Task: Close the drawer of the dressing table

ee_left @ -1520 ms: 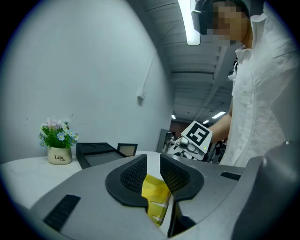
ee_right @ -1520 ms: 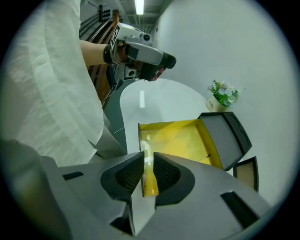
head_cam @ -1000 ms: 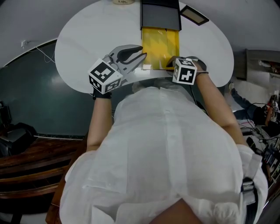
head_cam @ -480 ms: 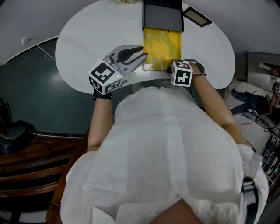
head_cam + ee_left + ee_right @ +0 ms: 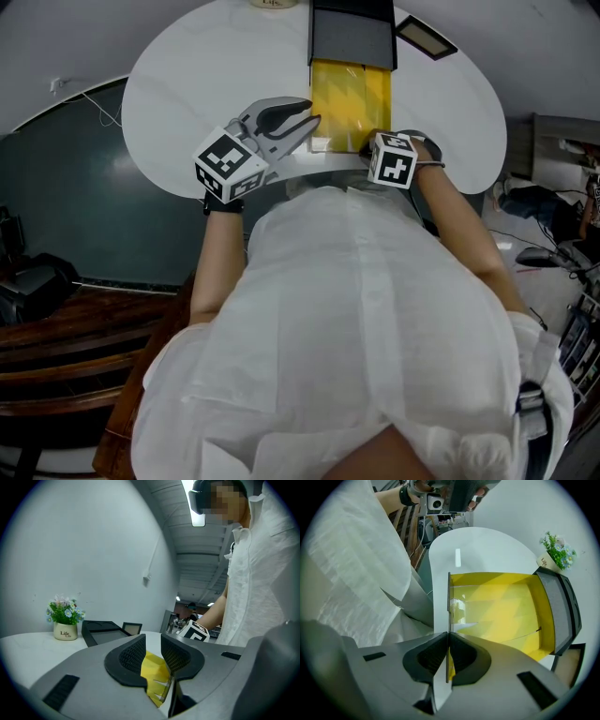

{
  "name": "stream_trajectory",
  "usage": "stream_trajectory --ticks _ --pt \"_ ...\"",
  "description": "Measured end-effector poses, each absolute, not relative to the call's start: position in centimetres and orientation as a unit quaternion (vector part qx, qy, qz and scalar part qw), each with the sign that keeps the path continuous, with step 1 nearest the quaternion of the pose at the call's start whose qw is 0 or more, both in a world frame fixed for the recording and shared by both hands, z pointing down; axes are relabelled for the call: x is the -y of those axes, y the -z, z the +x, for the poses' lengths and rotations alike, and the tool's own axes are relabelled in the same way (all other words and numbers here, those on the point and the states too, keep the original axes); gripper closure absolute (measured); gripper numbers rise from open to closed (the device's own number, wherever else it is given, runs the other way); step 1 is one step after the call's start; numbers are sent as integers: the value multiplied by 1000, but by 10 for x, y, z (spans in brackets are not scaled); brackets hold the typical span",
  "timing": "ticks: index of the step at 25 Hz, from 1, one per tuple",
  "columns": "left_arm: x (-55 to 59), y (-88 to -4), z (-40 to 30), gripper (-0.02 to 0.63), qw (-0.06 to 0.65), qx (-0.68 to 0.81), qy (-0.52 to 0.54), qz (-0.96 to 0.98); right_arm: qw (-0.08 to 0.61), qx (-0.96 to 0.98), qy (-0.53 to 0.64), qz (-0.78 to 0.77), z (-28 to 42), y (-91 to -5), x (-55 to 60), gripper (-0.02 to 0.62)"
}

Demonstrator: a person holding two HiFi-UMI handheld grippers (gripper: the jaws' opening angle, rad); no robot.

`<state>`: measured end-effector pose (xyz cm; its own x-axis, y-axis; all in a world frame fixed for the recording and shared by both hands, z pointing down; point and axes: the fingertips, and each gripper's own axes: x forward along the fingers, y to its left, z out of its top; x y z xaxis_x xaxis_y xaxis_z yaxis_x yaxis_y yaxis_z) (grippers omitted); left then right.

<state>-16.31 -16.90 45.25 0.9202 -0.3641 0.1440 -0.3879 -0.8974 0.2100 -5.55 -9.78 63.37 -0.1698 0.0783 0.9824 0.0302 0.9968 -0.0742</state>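
The dressing table's drawer [image 5: 349, 94] stands pulled out toward me, its inside lined yellow [image 5: 501, 611]. My right gripper [image 5: 368, 146] points steeply down at the drawer's near right corner. In the right gripper view its jaws [image 5: 448, 644] have just been closing and now clamp the thin front panel [image 5: 449, 606] of the drawer. My left gripper [image 5: 307, 117] hovers level beside the drawer's left front corner. It is open [image 5: 153, 654] with nothing between its pads; the yellow lining shows through the gap.
The rounded white tabletop [image 5: 187, 94] carries a black open box [image 5: 352, 33] behind the drawer, a small frame [image 5: 424, 36] and a flower pot [image 5: 64, 620]. My white-shirted body fills the near side. A dark wooden bench [image 5: 56, 347] stands lower left; cables and clutter lie at right.
The right gripper has shifted slightly at the drawer's front edge and its marker cube has tipped a little. The left gripper and the drawer stay where they were.
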Motion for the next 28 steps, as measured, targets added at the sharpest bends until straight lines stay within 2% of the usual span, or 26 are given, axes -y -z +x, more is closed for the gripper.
stream_trajectory --ticks 28 --pt "186 -456 -178 499 128 227 -48 964 622 782 -25 -5 -59 -625 144 574"
